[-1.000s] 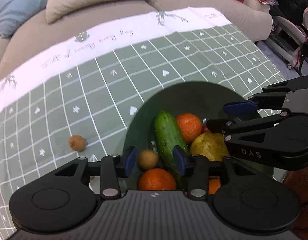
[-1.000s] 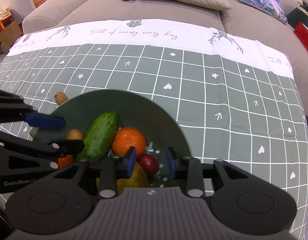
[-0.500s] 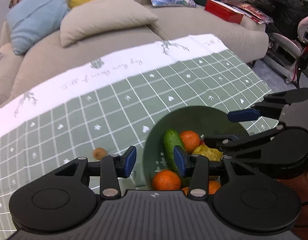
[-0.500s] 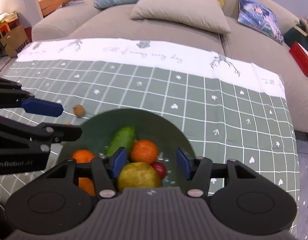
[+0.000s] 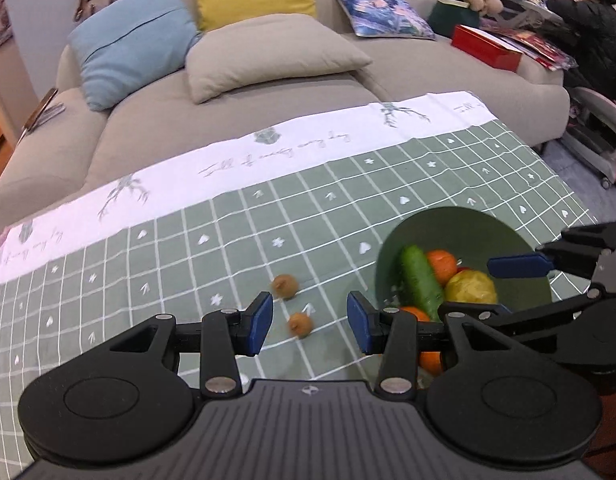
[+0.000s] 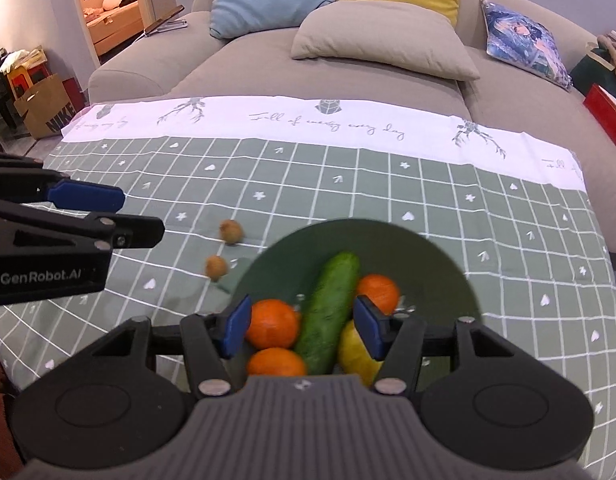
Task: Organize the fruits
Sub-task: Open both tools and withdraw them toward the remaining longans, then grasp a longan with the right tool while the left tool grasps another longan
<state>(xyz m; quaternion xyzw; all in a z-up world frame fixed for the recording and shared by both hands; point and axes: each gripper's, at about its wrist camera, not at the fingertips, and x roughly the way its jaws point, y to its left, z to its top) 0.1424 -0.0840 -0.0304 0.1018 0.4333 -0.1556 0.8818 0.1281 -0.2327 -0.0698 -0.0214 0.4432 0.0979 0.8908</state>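
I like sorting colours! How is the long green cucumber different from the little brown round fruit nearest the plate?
The long green cucumber is a stretched shape; the little brown round fruit is ball-like and much smaller. The cucumber lies in the dark green plate among oranges; the brown fruit sits outside it on the checked tablecloth. Neither is being gripped.

Black left gripper (image 6: 84,210) side: "GenRobot.AI"
Brown paper bag (image 6: 48,110) on floor: "NIKE"
White border of green checked tablecloth (image 6: 328,120): script "Full of energy every day"
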